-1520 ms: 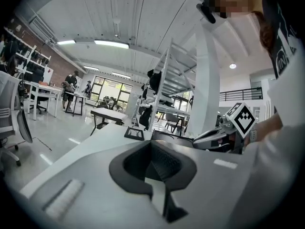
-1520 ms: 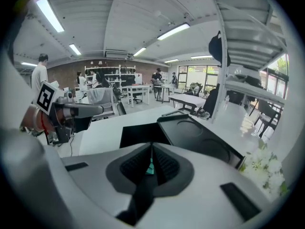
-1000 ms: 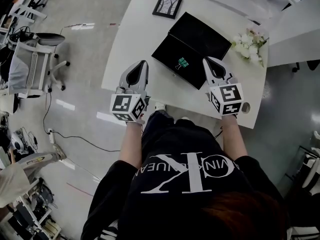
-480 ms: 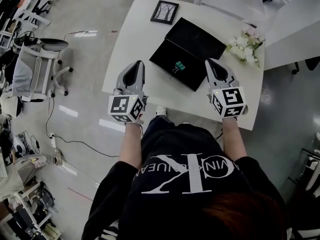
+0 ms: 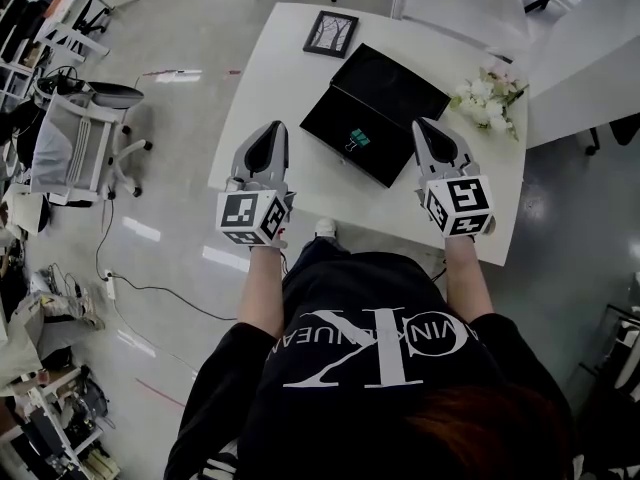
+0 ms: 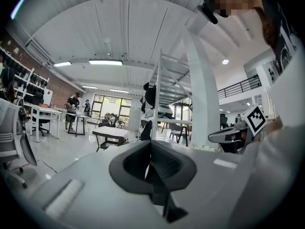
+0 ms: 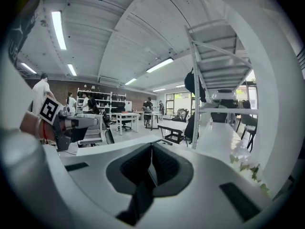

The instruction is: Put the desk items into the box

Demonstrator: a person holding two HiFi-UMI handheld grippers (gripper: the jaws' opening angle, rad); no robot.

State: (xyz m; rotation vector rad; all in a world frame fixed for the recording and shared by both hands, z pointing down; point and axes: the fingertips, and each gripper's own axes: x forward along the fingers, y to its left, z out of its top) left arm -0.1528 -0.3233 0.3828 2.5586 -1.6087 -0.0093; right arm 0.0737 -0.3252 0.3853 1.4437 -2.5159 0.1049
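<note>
An open black box [image 5: 388, 76] lies on the white table [image 5: 278, 63], and a green binder clip [image 5: 357, 139] rests in its near half. A framed picture [image 5: 331, 34] lies at the table's far edge. My left gripper [image 5: 276, 126] is held over the near left edge of the table, left of the box, jaws shut and empty. My right gripper [image 5: 424, 124] hovers right of the box, also shut and empty. In the left gripper view the left gripper [image 6: 150, 149] points level across the room. In the right gripper view the right gripper [image 7: 151, 162] does the same.
A bunch of white flowers [image 5: 487, 94] lies at the table's far right corner. An office chair [image 5: 75, 138] stands on the floor to the left. Another white desk [image 5: 470, 3] adjoins behind. Cables [image 5: 130, 283] run over the floor.
The head camera has shifted a little, so the table sits slightly farther right and lower in view. Both grippers stay shut near the table's near edge.
</note>
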